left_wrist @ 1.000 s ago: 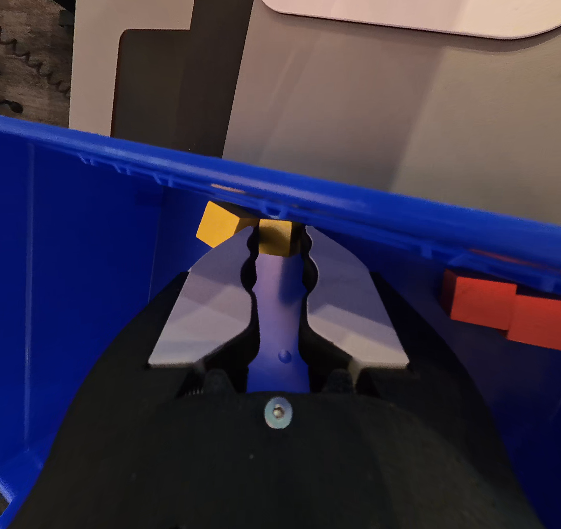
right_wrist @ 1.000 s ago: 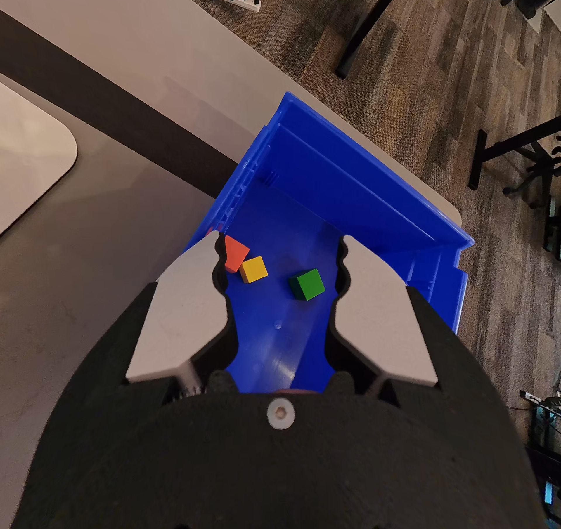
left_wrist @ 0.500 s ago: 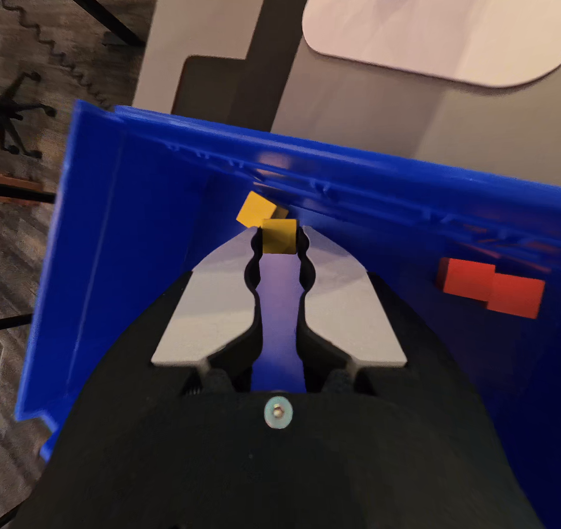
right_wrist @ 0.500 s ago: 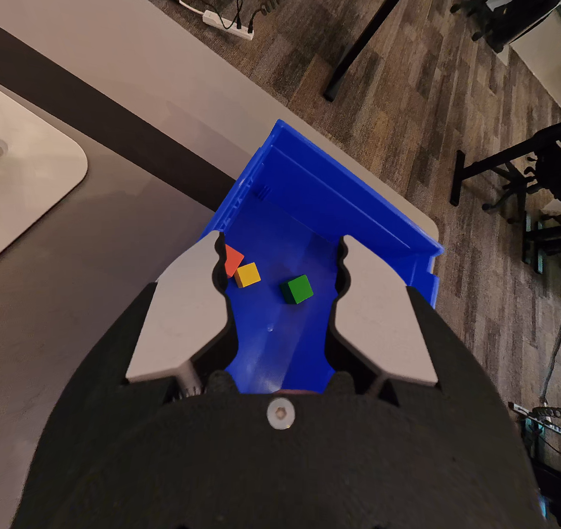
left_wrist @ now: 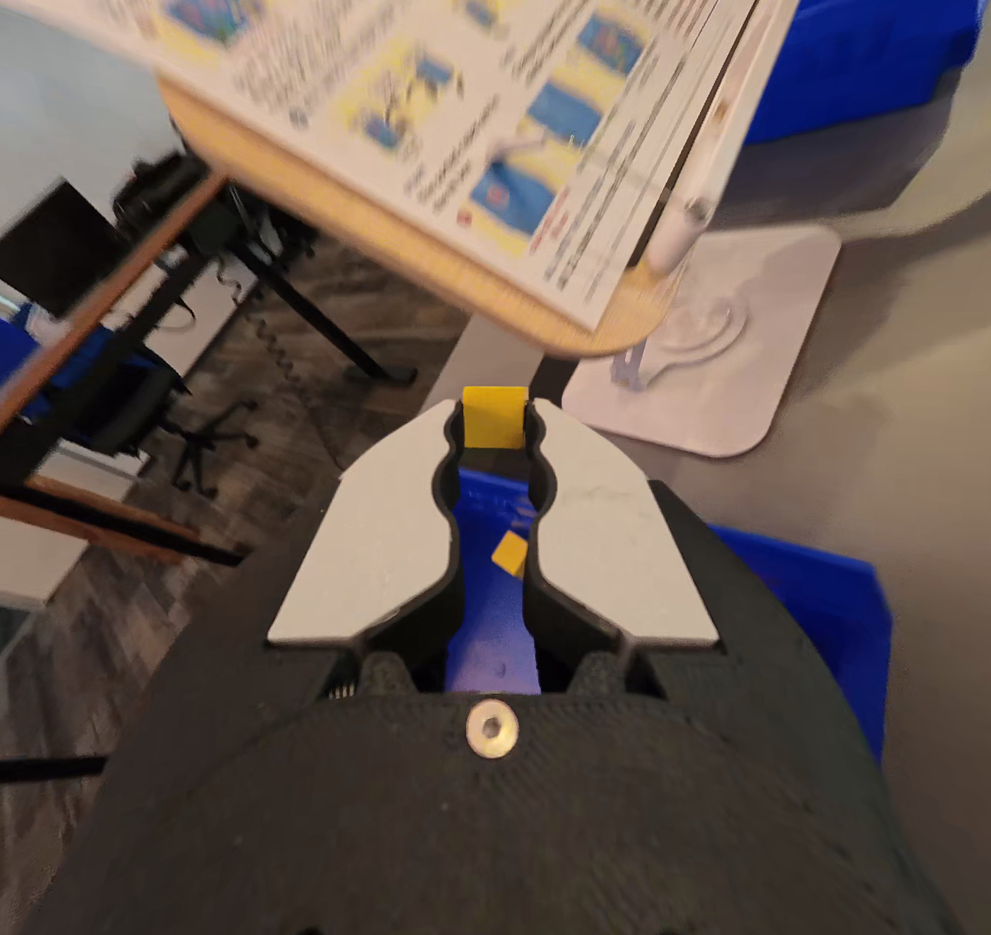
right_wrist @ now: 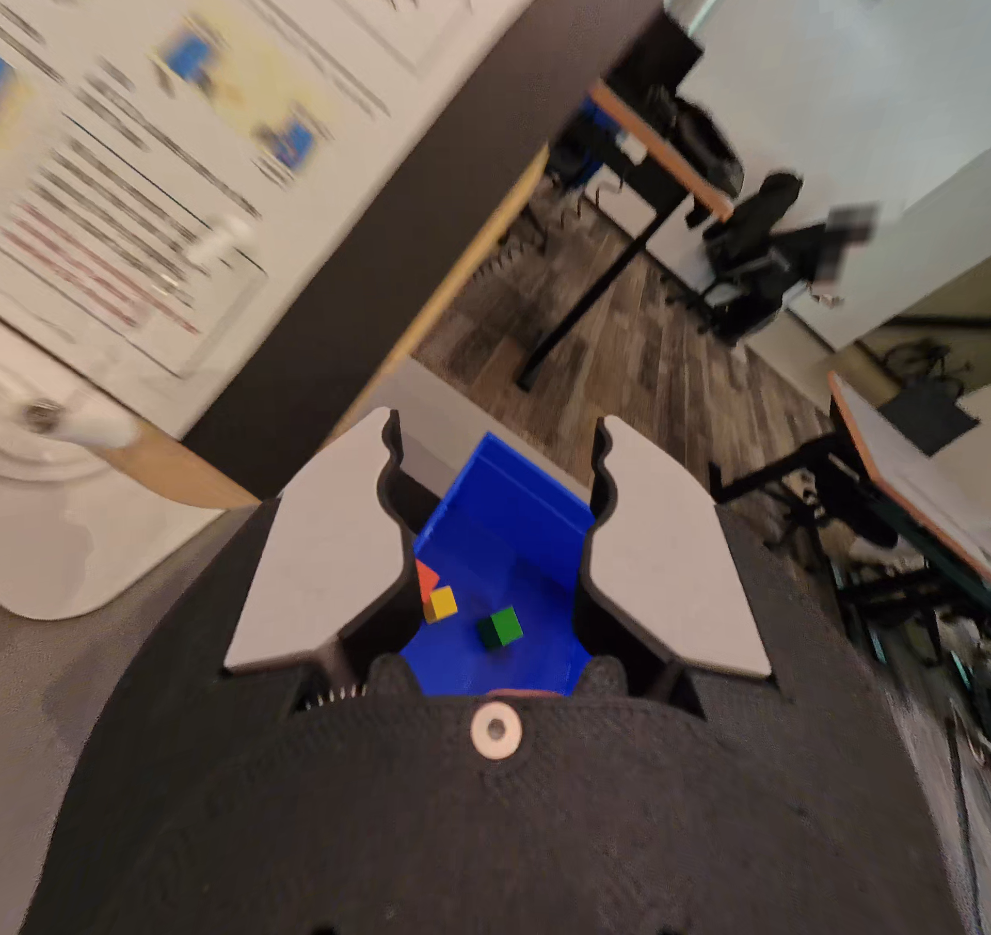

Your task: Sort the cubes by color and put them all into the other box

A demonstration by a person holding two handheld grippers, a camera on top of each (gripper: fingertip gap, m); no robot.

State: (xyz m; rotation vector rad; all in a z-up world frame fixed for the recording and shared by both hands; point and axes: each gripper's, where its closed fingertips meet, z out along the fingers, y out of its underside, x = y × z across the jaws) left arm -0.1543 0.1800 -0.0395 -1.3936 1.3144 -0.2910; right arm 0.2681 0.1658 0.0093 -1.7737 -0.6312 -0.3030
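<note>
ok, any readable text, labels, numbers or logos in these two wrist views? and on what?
Nothing I can quote.
Printed instruction sheet on the stand, with coloured pictures and lines of print: motion-blurred in both views.
Yellow cube in the left gripper: no marking.
Blue box and the cubes in it: no label visible.
Right gripper: unmarked.

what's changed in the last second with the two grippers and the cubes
The left gripper has lifted its yellow cube up out of the blue box, leaving the other yellow cube on the box floor. The right gripper has risen and tilted up, still open and empty. The red cube, yellow cube and green cube below it stayed put.
</note>
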